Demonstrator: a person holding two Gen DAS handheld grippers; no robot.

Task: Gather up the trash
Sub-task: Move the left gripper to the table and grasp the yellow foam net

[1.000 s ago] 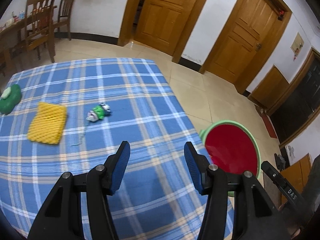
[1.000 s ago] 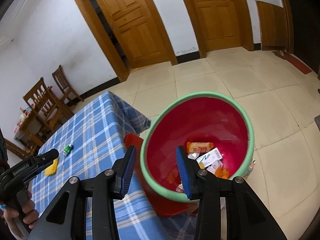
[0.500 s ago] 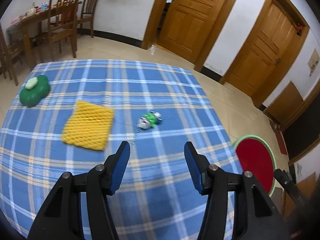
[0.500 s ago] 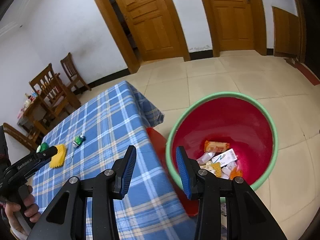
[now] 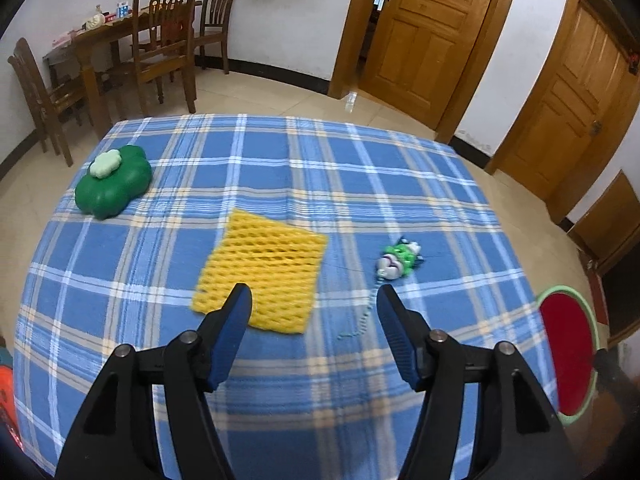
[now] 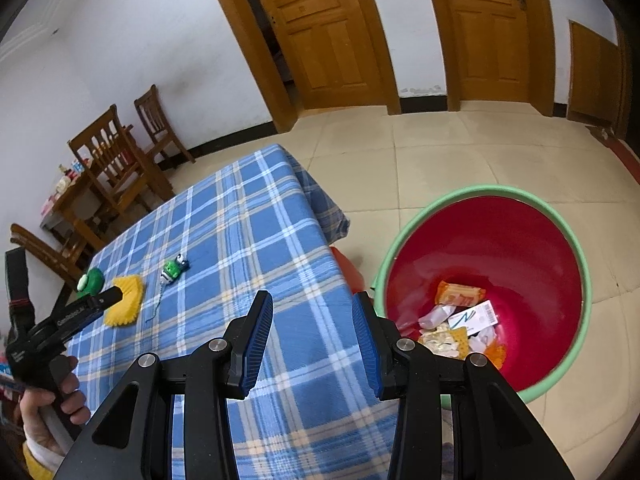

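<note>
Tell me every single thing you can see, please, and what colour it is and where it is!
tablecloth: one, blue plaid, covering the table.
foam net: one, yellow, mid-table, in front of the left gripper.
clover-shaped box: one, green with a pale top, far left of the table.
small toy: one, green and white with a bead chain, right of the foam net.
bin: one, red with a green rim, on the floor beside the table.
wrappers: several, orange and white, in the bin.
chairs: at least three, wooden, by the far wall.
doors: two, wooden.
left gripper: black with blue pads, jaws opening, nothing between them.
right gripper: same colours, open, empty.
hand: one, holding the left gripper's handle.
</note>
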